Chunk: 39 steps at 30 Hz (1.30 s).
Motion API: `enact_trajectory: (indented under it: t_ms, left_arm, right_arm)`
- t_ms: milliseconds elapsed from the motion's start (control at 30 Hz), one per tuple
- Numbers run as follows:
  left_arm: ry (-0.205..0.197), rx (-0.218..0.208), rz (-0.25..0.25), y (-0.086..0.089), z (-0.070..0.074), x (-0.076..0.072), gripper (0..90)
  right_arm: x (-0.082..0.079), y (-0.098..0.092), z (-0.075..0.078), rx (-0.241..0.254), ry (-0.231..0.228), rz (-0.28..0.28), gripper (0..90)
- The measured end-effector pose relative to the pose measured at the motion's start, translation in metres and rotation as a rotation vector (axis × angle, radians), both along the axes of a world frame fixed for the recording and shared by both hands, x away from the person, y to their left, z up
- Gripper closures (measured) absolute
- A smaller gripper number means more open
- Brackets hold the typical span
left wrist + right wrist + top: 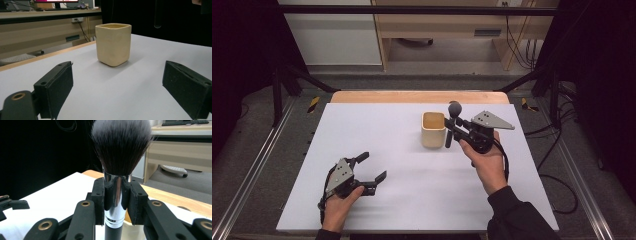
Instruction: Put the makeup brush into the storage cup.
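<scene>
A cream square cup (433, 129) stands right of the table's middle. Just to its right my right gripper (452, 130) is shut on a makeup brush (454, 111), held upright with its dark bristles at the top. In the right gripper view the brush's silver ferrule (116, 195) sits clamped between the two black pads, the bristle head (121, 143) above them. My left gripper (374, 167) rests near the table's front left, open, with nothing between its fingers. The left gripper view looks past those spread jaws at the cup (113, 44) farther off.
The white table top (377, 130) has a wooden strip along its far edge. Black frame bars stand at both sides, and cables lie on the floor at the right. A light wooden desk (447, 25) stands beyond the table.
</scene>
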<state>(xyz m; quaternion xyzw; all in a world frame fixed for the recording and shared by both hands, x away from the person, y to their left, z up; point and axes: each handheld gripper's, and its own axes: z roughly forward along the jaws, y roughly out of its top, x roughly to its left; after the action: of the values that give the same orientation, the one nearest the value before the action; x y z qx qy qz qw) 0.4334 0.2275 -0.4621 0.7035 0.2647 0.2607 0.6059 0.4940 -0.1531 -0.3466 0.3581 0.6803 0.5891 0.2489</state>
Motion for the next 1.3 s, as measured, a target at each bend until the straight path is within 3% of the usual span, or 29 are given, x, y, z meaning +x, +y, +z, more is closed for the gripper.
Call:
enact_trajectory:
  t_ms: [433,800,1100,1300]
  left_arm:
    - [-0.001,-0.009,-0.01,0.001,0.001,-0.001,9.3]
    - [0.0,-0.016,-0.027,0.001,0.001,-0.001,8.0]
    - [-0.007,-0.03,-0.037,0.001,0.001,-0.002,5.1]
    - [-0.008,-0.017,-0.026,-0.002,0.001,-0.002,2.4]
  right_arm:
    - [0.007,0.003,0.012,-0.004,-0.017,-0.011,70.5]
    - [0.02,0.007,0.016,0.011,-0.041,-0.057,70.6]
    - [0.029,0.011,0.015,0.025,-0.051,-0.07,70.6]
    - [0.033,0.017,0.016,0.026,-0.062,-0.07,70.6]
